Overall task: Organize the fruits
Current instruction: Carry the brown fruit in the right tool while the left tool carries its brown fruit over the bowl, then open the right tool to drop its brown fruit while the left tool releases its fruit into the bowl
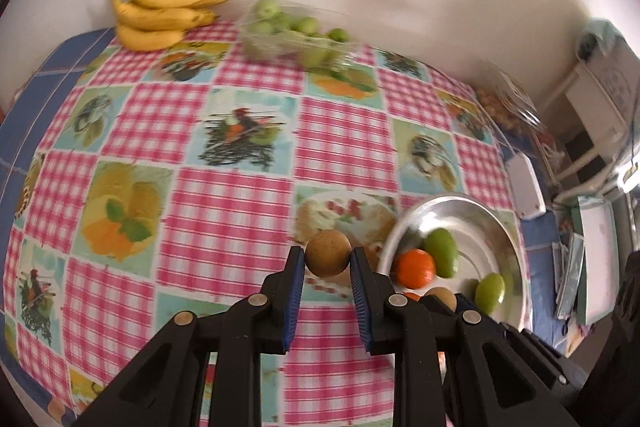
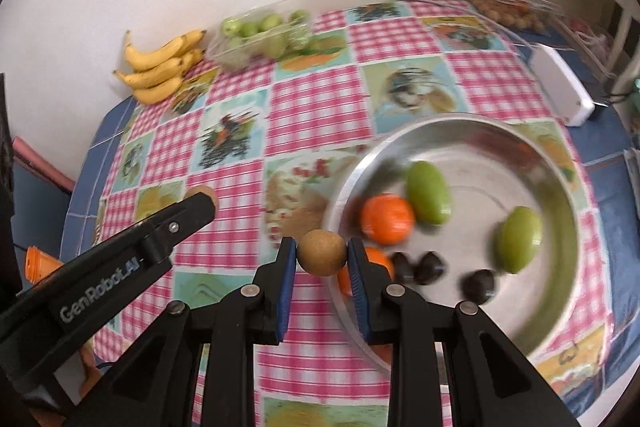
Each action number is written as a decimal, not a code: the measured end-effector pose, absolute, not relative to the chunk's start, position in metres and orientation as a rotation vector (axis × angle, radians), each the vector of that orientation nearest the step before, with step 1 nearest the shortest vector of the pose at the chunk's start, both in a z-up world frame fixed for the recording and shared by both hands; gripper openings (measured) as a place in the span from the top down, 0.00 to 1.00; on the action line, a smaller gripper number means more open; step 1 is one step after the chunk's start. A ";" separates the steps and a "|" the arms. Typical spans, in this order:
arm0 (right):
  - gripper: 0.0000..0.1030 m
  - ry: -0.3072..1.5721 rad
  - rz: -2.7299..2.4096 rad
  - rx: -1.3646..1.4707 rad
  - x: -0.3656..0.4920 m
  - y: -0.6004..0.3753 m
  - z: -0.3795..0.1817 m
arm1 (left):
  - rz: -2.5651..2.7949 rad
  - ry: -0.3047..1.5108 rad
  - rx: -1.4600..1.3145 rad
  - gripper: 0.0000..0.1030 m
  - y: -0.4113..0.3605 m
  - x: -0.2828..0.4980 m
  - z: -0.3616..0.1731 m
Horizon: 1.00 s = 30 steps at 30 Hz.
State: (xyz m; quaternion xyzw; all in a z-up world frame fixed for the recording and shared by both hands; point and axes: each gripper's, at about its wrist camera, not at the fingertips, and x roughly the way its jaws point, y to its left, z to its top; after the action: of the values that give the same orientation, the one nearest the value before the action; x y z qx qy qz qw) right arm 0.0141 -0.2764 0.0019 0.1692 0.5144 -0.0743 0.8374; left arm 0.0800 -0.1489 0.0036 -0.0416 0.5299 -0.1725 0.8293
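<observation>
My left gripper (image 1: 328, 259) is shut on a round brown fruit (image 1: 328, 251), held above the tablecloth left of the metal bowl (image 1: 496, 227). My right gripper (image 2: 322, 254) is shut on a second round brown fruit (image 2: 322, 251) at the bowl's (image 2: 568, 211) left rim. The bowl holds two green fruits (image 2: 429, 191) (image 2: 518, 238), two oranges (image 2: 386, 218) and three dark fruits (image 2: 478, 285). The left gripper also shows in the right wrist view (image 2: 200, 205), at the left, with its brown fruit (image 2: 206, 195) at the tip.
A bunch of bananas (image 1: 160, 13) and a clear tray of small green fruits (image 1: 292, 35) lie at the table's far edge by the wall. A clear box of small yellowish fruits (image 2: 508, 11) and a white device (image 2: 560, 87) sit at the far right.
</observation>
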 end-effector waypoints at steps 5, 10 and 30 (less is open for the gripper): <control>0.73 1.074 -0.208 0.423 -0.003 -0.312 0.004 | -0.421 1.121 -0.016 0.75 -0.186 0.067 0.003; 0.73 1.087 -0.278 0.469 -0.016 -0.345 -0.002 | -0.489 1.124 0.060 0.75 -0.222 0.054 -0.003; 0.73 1.160 -0.321 0.592 -0.027 -0.378 -0.035 | -0.568 1.239 -0.009 0.74 -0.250 0.059 -0.044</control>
State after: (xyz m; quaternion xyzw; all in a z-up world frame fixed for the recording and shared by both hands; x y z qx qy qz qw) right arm -0.0272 -0.3781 -0.0348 0.2745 0.5375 -0.1487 0.7834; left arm 0.0585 -0.2496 -0.0445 -0.0042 0.5725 -0.2626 0.7767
